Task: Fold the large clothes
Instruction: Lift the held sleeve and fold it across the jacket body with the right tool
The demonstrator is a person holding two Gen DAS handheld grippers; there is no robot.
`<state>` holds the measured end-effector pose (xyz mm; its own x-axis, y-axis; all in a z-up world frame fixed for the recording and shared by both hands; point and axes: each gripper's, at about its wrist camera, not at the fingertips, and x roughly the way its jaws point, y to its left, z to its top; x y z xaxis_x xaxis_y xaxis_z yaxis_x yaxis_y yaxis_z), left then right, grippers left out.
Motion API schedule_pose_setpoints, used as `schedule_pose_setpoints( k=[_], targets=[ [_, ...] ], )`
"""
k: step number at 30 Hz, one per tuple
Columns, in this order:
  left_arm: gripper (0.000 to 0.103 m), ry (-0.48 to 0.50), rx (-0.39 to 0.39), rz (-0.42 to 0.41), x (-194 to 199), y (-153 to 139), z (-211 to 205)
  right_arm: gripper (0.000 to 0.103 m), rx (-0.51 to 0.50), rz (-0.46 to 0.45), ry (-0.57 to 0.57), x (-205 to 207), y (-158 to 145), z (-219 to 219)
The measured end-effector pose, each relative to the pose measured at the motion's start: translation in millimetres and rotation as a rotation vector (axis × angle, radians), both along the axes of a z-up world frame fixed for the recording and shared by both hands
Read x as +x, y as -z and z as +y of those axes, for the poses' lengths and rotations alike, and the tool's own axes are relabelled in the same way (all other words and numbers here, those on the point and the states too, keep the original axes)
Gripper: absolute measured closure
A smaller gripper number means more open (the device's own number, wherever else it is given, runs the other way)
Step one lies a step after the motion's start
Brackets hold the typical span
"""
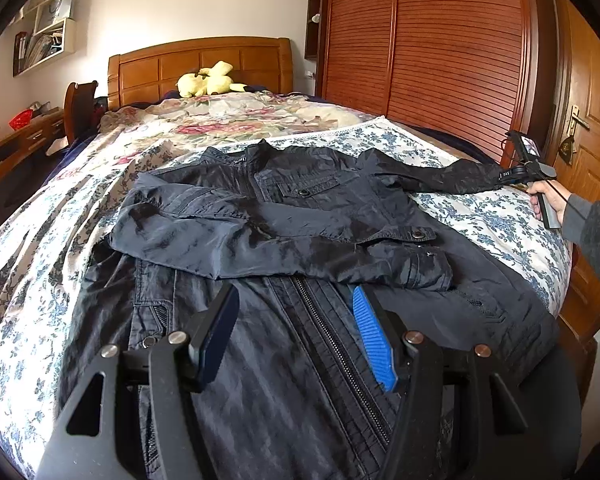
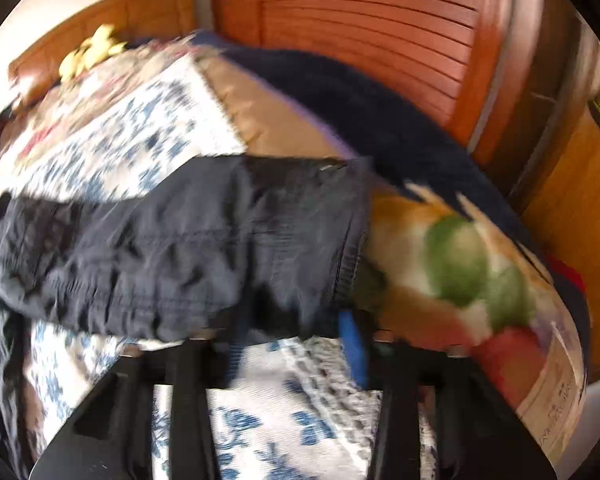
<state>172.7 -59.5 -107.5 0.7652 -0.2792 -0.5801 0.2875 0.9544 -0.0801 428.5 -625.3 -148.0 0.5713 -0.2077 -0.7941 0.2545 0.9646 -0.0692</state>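
A dark navy jacket (image 1: 300, 216) lies front up on the bed, zipper toward me. One sleeve is folded across its chest, cuff (image 1: 428, 268) at the right. My left gripper (image 1: 296, 294) hovers open over the lower front by the zipper, nothing between its fingers. The other sleeve (image 1: 452, 178) stretches right to my right gripper (image 1: 512, 174), held by a hand (image 1: 548, 196). In the blurred right wrist view the sleeve's cuff end (image 2: 180, 248) drapes over the right gripper (image 2: 296, 320) and hides its tips; the jaws look shut on it.
The bed carries a blue-flowered white sheet (image 1: 480, 208) and a flowered quilt behind. A yellow plush toy (image 1: 208, 80) sits by the wooden headboard. Louvred wardrobe doors (image 1: 440, 60) and a door (image 1: 592, 120) stand close on the right, a desk (image 1: 20, 136) on the left. A colourful blanket (image 2: 460, 260) covers the bed's edge.
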Motion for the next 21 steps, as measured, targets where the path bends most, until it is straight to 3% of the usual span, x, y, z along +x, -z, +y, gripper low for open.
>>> schedule_pose_setpoints(
  k=[4, 9, 13, 21],
  targets=[
    [0.044, 0.003, -0.005, -0.006, -2, -2, 0, 0.086, -0.019, -0.067, -0.064, -9, -25, 19],
    [0.044, 0.002, -0.016, -0.021, -8, -7, 5, 0.088, -0.099, -0.16, -0.144, -22, -73, 59],
    [0.044, -0.005, -0.021, -0.03, -12, -9, 11, 0.09, -0.124, -0.23, -0.247, -31, -112, 107],
    [0.044, -0.031, -0.024, -0.05, -22, -14, 29, 0.092, -0.11, -0.318, -0.505, -49, -148, 228]
  ],
)
